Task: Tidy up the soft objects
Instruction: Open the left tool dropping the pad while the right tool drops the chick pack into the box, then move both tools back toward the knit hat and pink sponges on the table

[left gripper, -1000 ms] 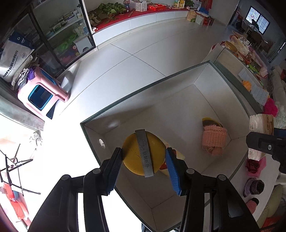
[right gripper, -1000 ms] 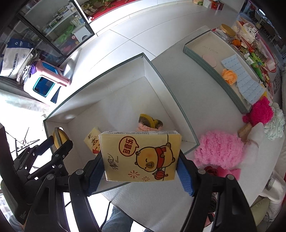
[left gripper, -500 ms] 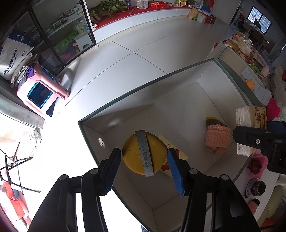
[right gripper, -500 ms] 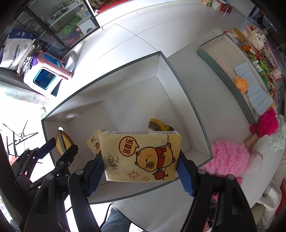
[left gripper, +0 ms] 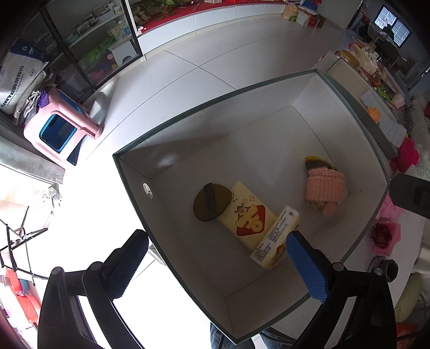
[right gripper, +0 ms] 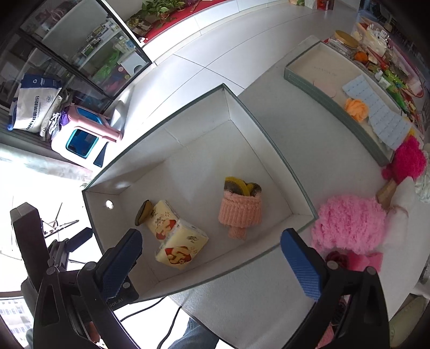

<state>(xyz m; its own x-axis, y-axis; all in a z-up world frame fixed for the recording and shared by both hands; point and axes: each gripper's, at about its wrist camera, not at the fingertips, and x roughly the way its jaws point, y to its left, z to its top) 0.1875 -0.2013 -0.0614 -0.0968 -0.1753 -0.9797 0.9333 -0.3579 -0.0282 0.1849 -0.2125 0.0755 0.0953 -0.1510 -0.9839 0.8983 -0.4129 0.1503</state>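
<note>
Both grippers, left gripper (left gripper: 219, 264) and right gripper (right gripper: 211, 253), just opened, empty.

Pale tiled floor (left gripper: 215, 53), glass-fronted cabinet (left gripper: 88, 40), pink stool (left gripper: 61, 128), red-topped counter (left gripper: 215, 10)

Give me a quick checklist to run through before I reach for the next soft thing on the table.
1. Left gripper empty, jaws just opened: ok.
2. Right gripper empty, jaws just opened: ok.
3. Round yellow sponge with grey strap down inside the white open box: ok.
4. Two yellow tissue packs inside the box: ok.
5. Fluffy pink yarn ball packed: not ok, lies on the table.
6. Room left in the box: ok.
</note>
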